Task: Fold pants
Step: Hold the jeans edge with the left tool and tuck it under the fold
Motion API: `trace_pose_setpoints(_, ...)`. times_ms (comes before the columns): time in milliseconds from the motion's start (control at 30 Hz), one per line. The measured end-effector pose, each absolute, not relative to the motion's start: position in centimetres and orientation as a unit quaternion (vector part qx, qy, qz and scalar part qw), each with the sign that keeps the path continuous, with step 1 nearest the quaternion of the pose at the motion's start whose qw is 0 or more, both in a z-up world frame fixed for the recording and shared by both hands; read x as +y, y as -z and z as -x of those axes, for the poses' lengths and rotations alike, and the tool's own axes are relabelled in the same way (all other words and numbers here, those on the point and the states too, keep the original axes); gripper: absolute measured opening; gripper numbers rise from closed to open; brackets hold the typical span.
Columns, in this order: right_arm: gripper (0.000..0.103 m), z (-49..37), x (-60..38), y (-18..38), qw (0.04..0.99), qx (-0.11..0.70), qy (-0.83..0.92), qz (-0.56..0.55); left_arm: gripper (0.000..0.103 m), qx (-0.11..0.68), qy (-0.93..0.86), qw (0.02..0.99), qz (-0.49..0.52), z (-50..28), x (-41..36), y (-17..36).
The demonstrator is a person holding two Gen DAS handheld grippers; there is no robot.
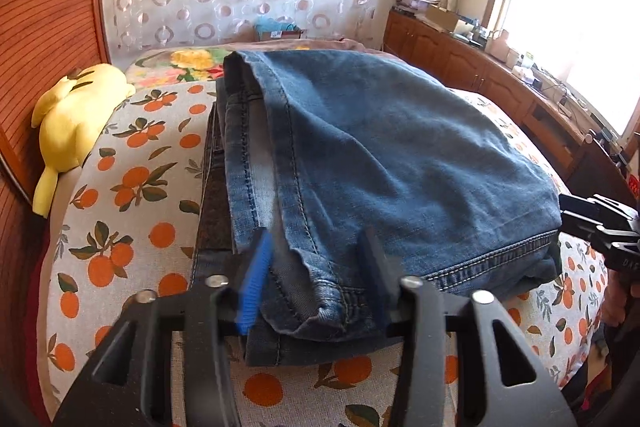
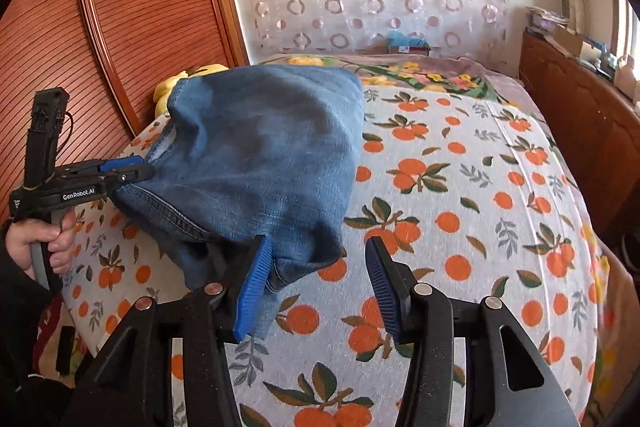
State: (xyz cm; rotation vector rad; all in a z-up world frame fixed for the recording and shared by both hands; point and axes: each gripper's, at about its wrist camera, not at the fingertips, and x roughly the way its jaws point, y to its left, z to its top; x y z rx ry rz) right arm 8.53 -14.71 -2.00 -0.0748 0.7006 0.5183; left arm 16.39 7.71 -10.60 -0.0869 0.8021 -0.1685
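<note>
1. Jeans (image 1: 392, 147) are lying folded on the bed sheet (image 1: 132, 211), directly ahead of both grippers, and their long side is running away from the tools toward the far end of the bed.
2. The near hem is lying crosswise, from one gripper to the other, so I judge that the coming fold is depending on both corners of this edge being lifted together.
3. The left gripper (image 1: 314, 275) is clamping the left corner of this hem. Bunched denim is filling the gap between its pads, and in the right wrist view the cloth is rising up to it.
4. The right gripper (image 2: 320, 283) is standing with its jaws apart. The right corner of the hem is leaning against the inner pad, while the outer pad is touching nothing, only the sheet is showing below it.
5. So the right hand is already at its corner, but it is not yet holding it; the cloth is sitting a little to the left of its centre line.
6. A yellow plush toy (image 1: 76, 115) is lying far to the left of the left gripper, near the ribbed wooden panel (image 1: 48, 39).
7. A wooden cabinet (image 2: 580, 131) is standing far to the right of the right gripper.
8. Nothing is lying on the sheet ahead of the jeans, so the way forward is looking free.
</note>
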Motion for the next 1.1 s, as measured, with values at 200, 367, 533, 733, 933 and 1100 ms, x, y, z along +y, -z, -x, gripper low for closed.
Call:
trace_pose_setpoints(200,0.054,-9.1,-14.0,2.8,0.896,0.362,-0.257,0.027,0.015,0.397,0.094,0.912,0.053,-16.5,7.6,10.8)
trace_pose_setpoints(367,0.054,-11.1,-14.1,2.8,0.893,0.375,-0.248,-0.009,0.007,0.385,0.084,0.918,0.044,-16.2,6.8,9.7)
trace_pose_setpoints(533,0.046,-11.4,-14.9,2.7,0.907,0.361,-0.215,0.013,0.006,0.347,0.079,0.933,0.053,-15.4,7.2,6.5)
trace_pose_setpoints(733,0.043,-11.8,-16.0,3.8,0.907,0.371,-0.195,0.033,0.006,0.306,0.081,0.947,0.051,-14.7,7.0,2.4)
trace_pose_setpoints(933,0.041,-10.1,-16.1,2.9,0.908,0.356,-0.218,0.032,0.006,0.315,0.062,0.946,0.036,-14.5,7.6,2.7)
trace_pose_setpoints(1100,0.041,-8.5,-17.8,1.3,0.912,0.326,-0.248,0.006,0.006,0.348,0.047,0.936,0.034,-13.4,8.8,6.0)
